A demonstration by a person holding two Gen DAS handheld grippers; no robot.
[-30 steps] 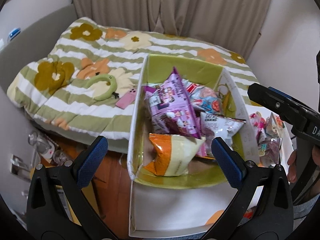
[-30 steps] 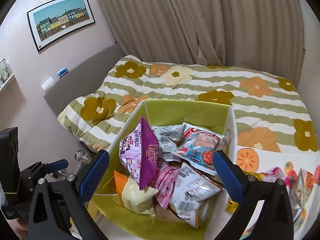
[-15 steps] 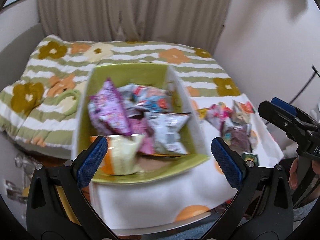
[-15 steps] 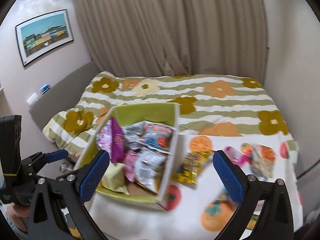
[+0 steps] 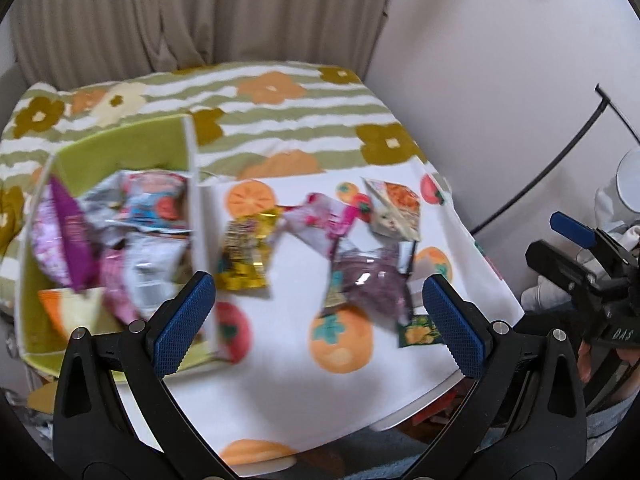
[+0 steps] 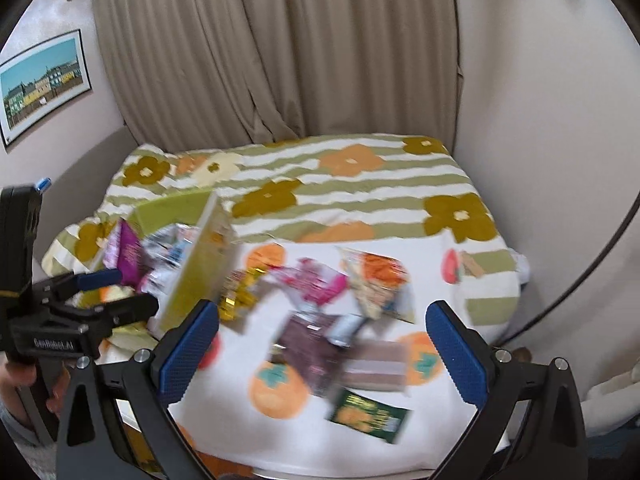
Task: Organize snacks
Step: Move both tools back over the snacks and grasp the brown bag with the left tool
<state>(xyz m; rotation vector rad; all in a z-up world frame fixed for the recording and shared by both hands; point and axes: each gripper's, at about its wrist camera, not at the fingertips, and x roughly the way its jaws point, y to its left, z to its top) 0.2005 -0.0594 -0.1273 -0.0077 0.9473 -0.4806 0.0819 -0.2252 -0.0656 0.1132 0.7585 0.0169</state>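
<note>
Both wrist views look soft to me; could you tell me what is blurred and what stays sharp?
Left wrist view: snack packets and green box smeared, left gripper crisp. Right wrist view: packets streaked, right gripper sharp; fisheye bends the walls.

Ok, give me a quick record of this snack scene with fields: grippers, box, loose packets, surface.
left gripper: open, empty, over the cloth
right gripper: open, empty, above the loose packets
box: green inside, holds several packets, at the cloth's left side
loose packets: yellow packet beside the box wall, pink packet, dark purple packet, small green packet
surface: white fruit-print cloth
</note>
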